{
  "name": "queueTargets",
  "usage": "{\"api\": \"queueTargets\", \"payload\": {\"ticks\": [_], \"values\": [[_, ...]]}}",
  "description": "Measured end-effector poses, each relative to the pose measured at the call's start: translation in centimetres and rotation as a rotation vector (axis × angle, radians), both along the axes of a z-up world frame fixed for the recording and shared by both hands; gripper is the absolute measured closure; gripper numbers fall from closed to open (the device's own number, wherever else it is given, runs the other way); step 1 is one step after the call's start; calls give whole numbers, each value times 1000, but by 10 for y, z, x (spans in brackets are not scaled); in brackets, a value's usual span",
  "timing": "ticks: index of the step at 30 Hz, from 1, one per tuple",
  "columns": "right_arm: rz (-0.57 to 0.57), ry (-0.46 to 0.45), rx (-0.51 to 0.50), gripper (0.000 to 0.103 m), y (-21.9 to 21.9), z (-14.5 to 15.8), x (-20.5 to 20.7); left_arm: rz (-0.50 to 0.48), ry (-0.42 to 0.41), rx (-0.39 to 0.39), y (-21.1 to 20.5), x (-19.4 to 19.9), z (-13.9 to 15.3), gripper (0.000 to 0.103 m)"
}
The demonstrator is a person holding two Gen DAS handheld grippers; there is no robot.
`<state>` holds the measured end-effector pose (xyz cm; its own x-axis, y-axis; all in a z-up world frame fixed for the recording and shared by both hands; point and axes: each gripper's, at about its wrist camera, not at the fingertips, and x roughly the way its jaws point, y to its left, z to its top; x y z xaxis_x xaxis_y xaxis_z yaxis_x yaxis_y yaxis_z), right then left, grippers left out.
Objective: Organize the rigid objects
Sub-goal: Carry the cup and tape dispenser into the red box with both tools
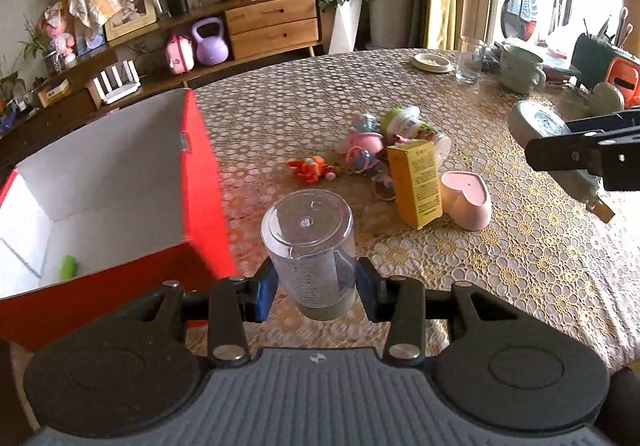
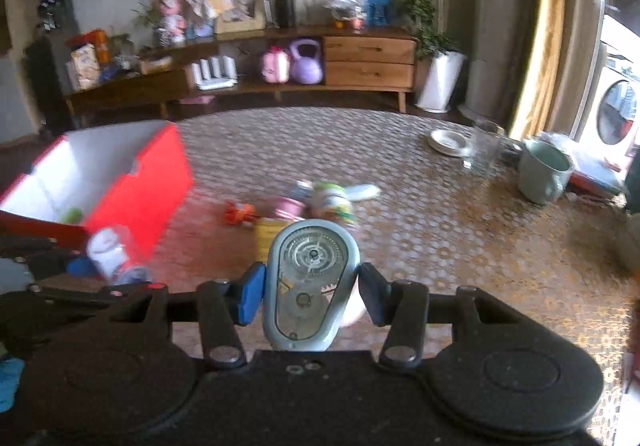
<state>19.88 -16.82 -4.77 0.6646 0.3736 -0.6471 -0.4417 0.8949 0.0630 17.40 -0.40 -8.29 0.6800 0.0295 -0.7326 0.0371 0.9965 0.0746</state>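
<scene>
Left gripper (image 1: 316, 286) clamps a clear plastic cup (image 1: 308, 246) above the bench (image 1: 500, 266), beside the red box (image 1: 200, 181). Right gripper (image 2: 312, 296) grips a grey tape dispenser (image 2: 310, 282) over the toy pile (image 2: 320, 201).

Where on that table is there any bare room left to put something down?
Bare tablecloth lies right of the pink heart dish, and between the red box and the toy pile. The far edge near the green mug is crowded.
</scene>
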Motion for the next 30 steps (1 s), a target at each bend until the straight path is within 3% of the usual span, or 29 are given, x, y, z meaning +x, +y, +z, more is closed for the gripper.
{"api": "queueTargets", "payload": {"ticks": [15,30], "values": [[158,-80,-31,53,74,38,-29,74,-15,-32,70,-29,61,61],[305,-150,-87,53,180,45,-17,235,20,-30,174,-12,72,61]]}}
